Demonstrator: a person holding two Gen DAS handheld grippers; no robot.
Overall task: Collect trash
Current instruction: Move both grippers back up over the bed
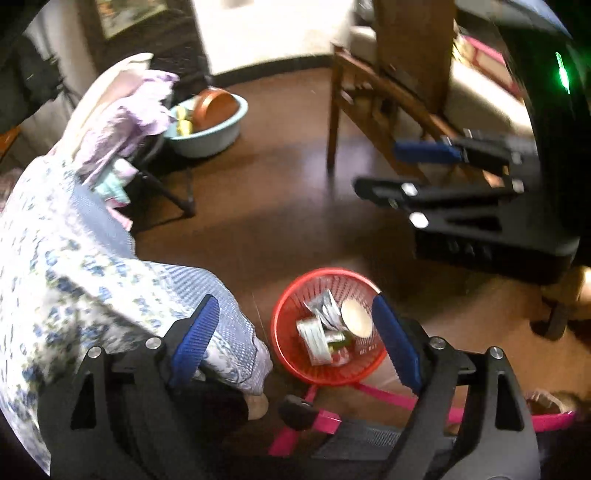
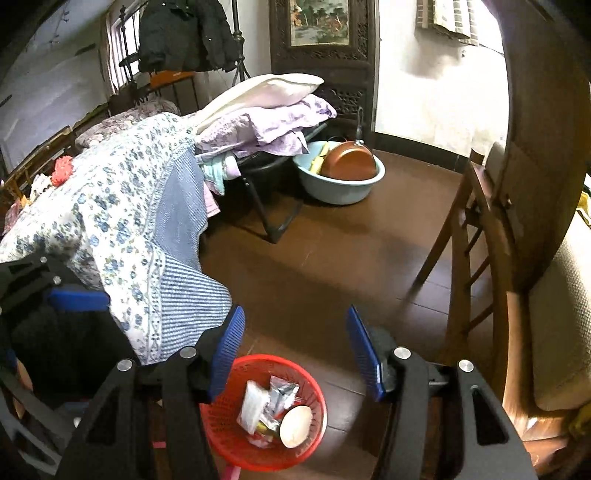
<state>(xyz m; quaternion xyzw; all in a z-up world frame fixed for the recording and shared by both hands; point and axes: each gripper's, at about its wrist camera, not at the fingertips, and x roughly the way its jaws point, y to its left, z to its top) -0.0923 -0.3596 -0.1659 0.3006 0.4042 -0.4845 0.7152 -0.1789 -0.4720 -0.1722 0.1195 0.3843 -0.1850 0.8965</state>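
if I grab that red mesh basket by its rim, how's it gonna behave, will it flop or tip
The red mesh basket looks like thin openwork plastic, so it is probably light and its rim may flex in a claw. Its load, crumpled wrappers and a pale round lid, looks light too, but loose. A one-sided rim grip could tilt it and shift the trash.

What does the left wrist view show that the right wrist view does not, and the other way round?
Only the left wrist view shows the pink frame below the basket. Only the right wrist view shows the dark coat hanging on a rack and the framed picture in full. Both show the red basket of trash, the floral quilt, the blue basin and both grippers, open and empty.
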